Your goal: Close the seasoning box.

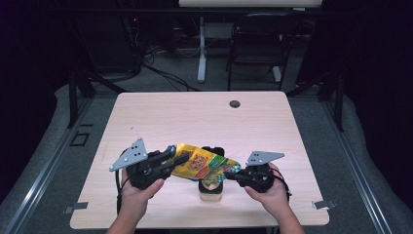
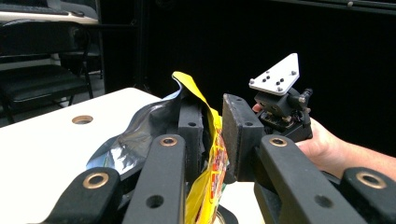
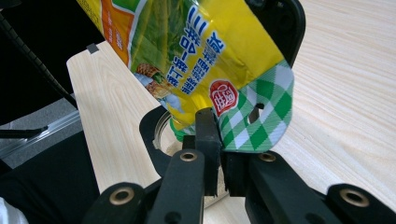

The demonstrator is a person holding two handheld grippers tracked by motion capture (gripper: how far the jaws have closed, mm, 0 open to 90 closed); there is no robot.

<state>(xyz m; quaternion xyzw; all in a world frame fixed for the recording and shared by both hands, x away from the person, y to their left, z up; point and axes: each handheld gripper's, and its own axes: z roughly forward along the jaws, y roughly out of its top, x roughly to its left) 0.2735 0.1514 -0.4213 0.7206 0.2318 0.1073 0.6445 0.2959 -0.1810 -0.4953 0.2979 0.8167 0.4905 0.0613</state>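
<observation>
A yellow snack bag [image 1: 203,165] is held in the air between the two claws, near the six o'clock edge of the pale wooden worktop [image 1: 195,117]. In the high view the bag is seen stretched from nine o'clock to three o'clock above a jar [image 1: 211,187] with a dark rim, which stands on the worktop directly beneath it.

The left claw [image 1: 168,161] is found at the bag's nine o'clock end. In the left gripper view, the torn, silver-lined mouth of the bag [image 2: 205,154] is seen with one jaw inside it and the other outside; the yellow wall lies between the two pads, a gap is left beside it, and whether the pads press on it cannot be told.

The right claw [image 1: 233,176] is set at the bag's three o'clock end. In the right gripper view its jaws are seen almost fully together, pinched on the green-and-white checked sealed edge [image 3: 254,121] of the bag [image 3: 196,51], and the jar's rim [image 3: 154,135] is visible just below.

Each claw is carried in a hand coming in from six o'clock.
</observation>
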